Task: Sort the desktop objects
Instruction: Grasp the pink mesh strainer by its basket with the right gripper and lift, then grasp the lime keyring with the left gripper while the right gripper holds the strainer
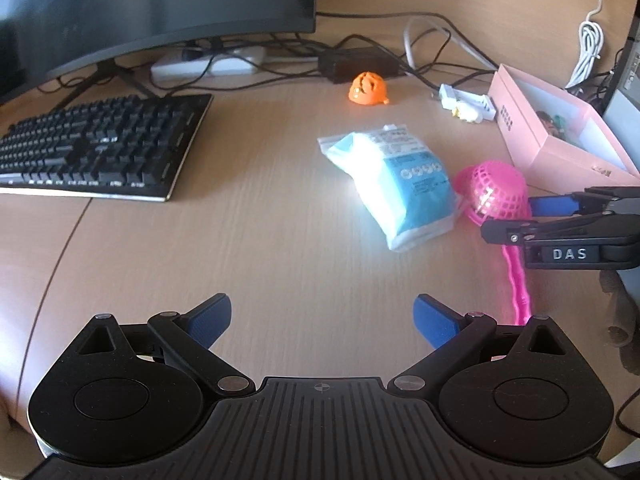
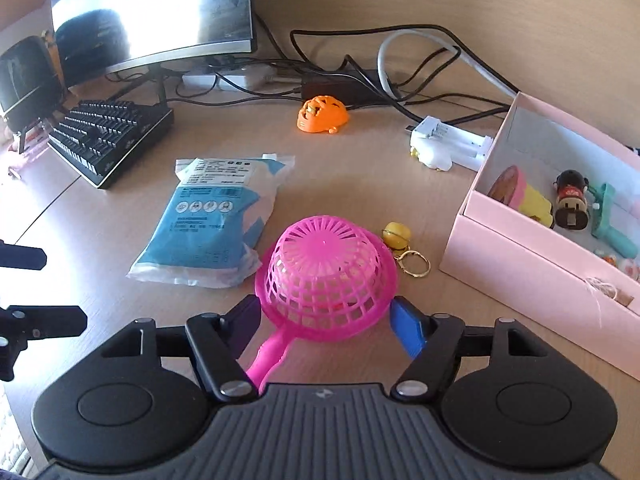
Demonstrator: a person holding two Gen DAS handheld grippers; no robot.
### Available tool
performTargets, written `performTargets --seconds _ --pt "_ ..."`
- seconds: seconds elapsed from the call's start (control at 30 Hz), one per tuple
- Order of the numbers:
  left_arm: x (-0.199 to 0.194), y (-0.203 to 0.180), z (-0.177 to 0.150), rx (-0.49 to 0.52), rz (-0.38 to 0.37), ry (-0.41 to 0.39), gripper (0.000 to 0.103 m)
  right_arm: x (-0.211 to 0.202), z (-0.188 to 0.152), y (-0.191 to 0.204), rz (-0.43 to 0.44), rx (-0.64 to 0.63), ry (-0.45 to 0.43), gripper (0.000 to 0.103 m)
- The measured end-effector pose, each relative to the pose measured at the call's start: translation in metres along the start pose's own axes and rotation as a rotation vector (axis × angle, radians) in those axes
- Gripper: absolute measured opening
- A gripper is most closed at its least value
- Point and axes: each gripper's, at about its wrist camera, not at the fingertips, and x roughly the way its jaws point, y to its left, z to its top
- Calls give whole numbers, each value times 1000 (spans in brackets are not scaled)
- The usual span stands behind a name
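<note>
A pink plastic strainer (image 2: 326, 276) lies upside down on the wooden desk, its handle pointing toward me. My right gripper (image 2: 326, 322) is open with its fingers on either side of the strainer's rim; I cannot tell if they touch it. In the left wrist view the strainer (image 1: 494, 190) lies at the right, with the right gripper (image 1: 508, 218) beside it. My left gripper (image 1: 322, 322) is open and empty above bare desk. A blue-and-white packet (image 2: 212, 220) lies left of the strainer. A yellow keychain (image 2: 400, 240) lies just behind it.
An open pink box (image 2: 520, 264) holding small toys stands at the right. An orange toy helmet (image 2: 322, 114), a white charger (image 2: 448, 144) and tangled cables lie at the back. A black keyboard (image 1: 100, 148) and monitor (image 1: 152, 4) are at the left.
</note>
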Motion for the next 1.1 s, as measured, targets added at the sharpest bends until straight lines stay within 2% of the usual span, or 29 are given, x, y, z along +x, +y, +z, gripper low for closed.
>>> performTargets --seconds 0.03,0.07,0.1,0.17,0.23,0.27,0.33,0.37,0.4,0.47,0.67,0.77,0.87,0.97,1.03,1.1 --pt "1 0 0 -6 -4 6 100 -3 -1 0 -3 -2 -10 55" --pt "3 0 0 -11 -9 10 100 -9 -2 -1 -6 -1 -13 34" --pt "4 -1 0 -14 -14 12 100 -15 -2 -3 12 11 -9 24" --pt "6 -4 2 -10 -27 11 100 -29 -5 -8 25 28 -20 23" --pt "7 -8 6 4 -38 5 100 -40 -11 -13 -4 25 -21 24" --pt "7 -10 8 13 -43 0 100 -45 -13 -16 -14 26 -23 25" --pt "8 -13 13 25 -48 -9 100 -50 -15 -18 -28 22 -41 53" --pt "7 -14 15 27 -50 -13 100 -51 -15 -17 -43 17 -62 76" --pt "6 -15 17 30 -52 -19 100 -52 -15 -15 -55 9 -90 82" --pt "4 -14 18 31 -50 -31 100 -46 -11 -7 -49 -26 -114 82" --pt "-1 -3 11 -9 -35 -23 100 10 10 14 -62 -46 -57 82" --pt "-2 1 4 -19 -39 -13 100 23 16 17 -57 -46 -50 75" --pt "-3 3 -2 -10 -39 -22 100 5 16 16 -53 -34 -100 74" --pt "-7 0 -1 26 -69 -63 100 -36 9 2 -44 21 -152 74" --pt "-13 -12 1 97 -121 -115 100 -63 -4 -13 -66 69 -166 74" --pt "-12 -30 5 187 -172 -145 101 -80 -23 -32 -128 103 -146 75"
